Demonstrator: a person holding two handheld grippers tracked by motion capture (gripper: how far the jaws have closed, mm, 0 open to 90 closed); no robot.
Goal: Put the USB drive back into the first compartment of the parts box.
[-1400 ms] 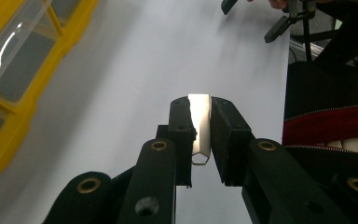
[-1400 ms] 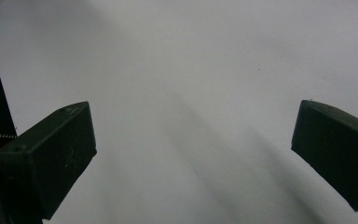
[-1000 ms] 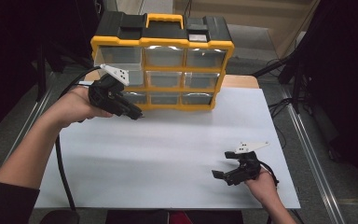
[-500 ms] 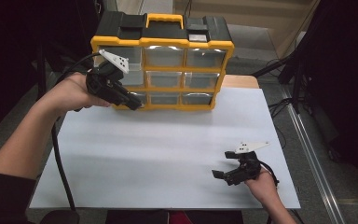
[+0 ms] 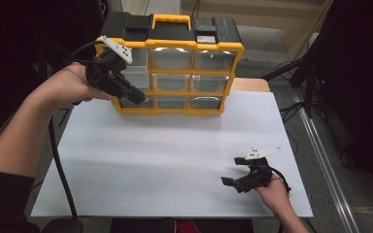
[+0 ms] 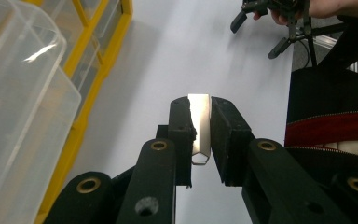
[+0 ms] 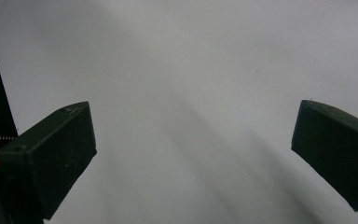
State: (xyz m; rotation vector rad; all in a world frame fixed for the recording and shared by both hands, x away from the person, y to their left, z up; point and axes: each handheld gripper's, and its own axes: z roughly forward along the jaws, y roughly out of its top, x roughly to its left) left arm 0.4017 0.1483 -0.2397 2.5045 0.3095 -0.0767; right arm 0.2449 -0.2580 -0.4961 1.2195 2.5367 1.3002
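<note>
A person sits at a table covered by a white sheet (image 5: 175,160), with a hand-held gripper in each hand. At the far side of the table stands a yellow-framed plastic organiser cabinet (image 5: 175,73) with a black top, a yellow handle and three rows of clear drawers.

The left gripper (image 6: 200,135) is raised at the cabinet's left end, just in front of its lower drawers. Its black jaws are pinched tight on a small, flat, shiny metal piece (image 6: 199,126) with a pointed end; the piece stands upright between the pads. Seen along this gripper, a clear plastic drawer (image 6: 18,116) juts out of the frame at the left, close beside the jaws.

The right gripper (image 5: 238,180) rests near the table's near right corner, well apart from the cabinet, its jaws spread wide with nothing between them.

The step in hand looks like carrying the metal piece to a drawer. To do it well, the grip should stay firm, since the piece is thin and smooth and could slip; the jaws should come over the open drawer before letting go.

The room beyond is dark, with black stands and cables on a grey floor (image 5: 291,48).
</note>
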